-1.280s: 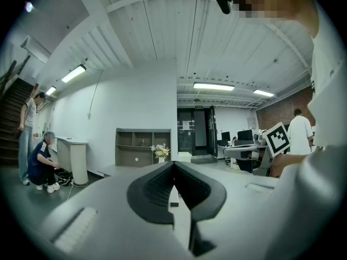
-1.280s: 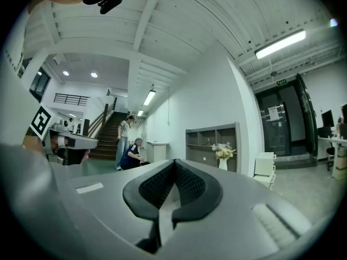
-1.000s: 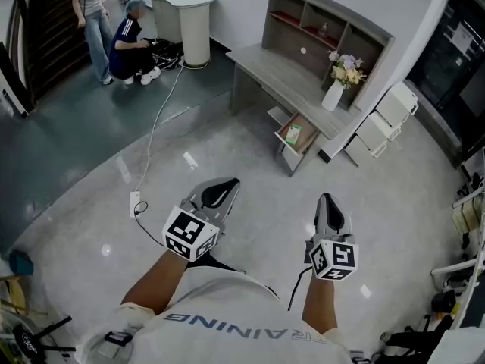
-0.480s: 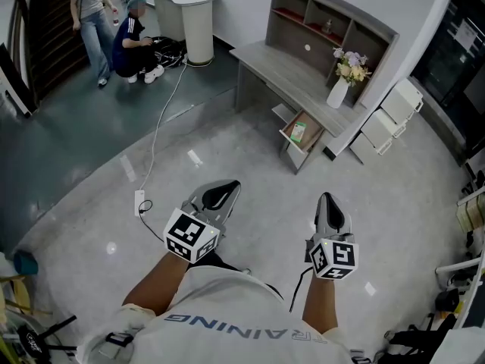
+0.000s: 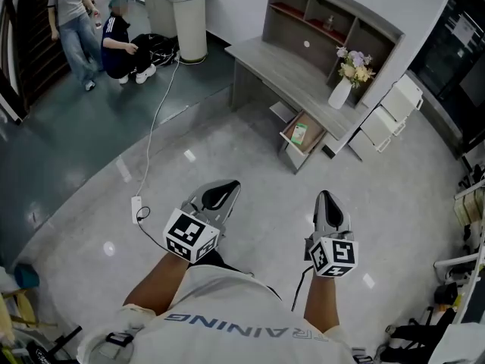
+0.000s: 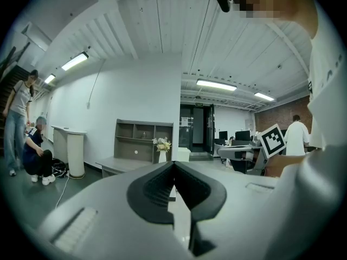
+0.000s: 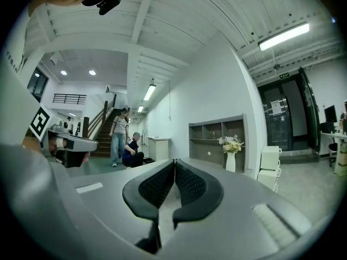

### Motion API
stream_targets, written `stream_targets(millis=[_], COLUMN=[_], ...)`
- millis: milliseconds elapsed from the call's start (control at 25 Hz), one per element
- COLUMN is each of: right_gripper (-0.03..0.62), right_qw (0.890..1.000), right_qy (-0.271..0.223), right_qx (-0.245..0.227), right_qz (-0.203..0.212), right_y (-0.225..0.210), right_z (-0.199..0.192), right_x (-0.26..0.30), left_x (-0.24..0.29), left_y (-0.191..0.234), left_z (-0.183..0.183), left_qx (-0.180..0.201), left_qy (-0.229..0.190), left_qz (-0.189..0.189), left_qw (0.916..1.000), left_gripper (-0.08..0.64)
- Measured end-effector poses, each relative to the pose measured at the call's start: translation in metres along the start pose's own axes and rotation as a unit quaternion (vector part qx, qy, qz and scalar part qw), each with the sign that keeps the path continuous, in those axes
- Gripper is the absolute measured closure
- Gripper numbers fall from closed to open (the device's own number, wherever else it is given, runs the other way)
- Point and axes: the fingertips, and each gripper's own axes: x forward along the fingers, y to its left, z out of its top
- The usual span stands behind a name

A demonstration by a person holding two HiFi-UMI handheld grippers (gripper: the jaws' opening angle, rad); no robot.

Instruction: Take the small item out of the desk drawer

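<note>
item: small green item [image 5: 298, 133] lies in the open drawer [image 5: 311, 124] of the desk [image 5: 273, 63], well apart from the person | grippers: left gripper [image 5: 225, 188] and right gripper [image 5: 327, 202] both closed and empty, held level, probably only for the approach | unclear: item too small to identify

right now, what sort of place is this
Most likely an open-plan office or studio: a grey desk with a shelf unit, a vase of flowers on it, monitors further back, and a polished floor.
</note>
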Motion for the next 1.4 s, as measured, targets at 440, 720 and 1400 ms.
stream_targets(millis=[440,720,1400], right_gripper=[0.572,0.572,0.575], right_qw=[0.999,0.998,0.999], right_qy=[-0.003,0.024,0.038], right_qx=[-0.003,0.002,0.030], right_qz=[-0.040,-0.058,-0.026], right_y=[0.036,0.032,-0.072], right_z=[0.017,0.005,-0.003], right_x=[0.104,0.141,0.299], left_x=[0.045,0.075,0.244], left_y=[0.118,0.155,0.219], left_z=[0.021,0.016,0.044], left_qx=[0.013,-0.002,0.013], left_qy=[-0.007,0.004,0.009], left_qz=[-0.044,-0.062,-0.034], left_qw=[0.9989,0.9980,0.9993], left_gripper=[0.560,0.560,0.560])
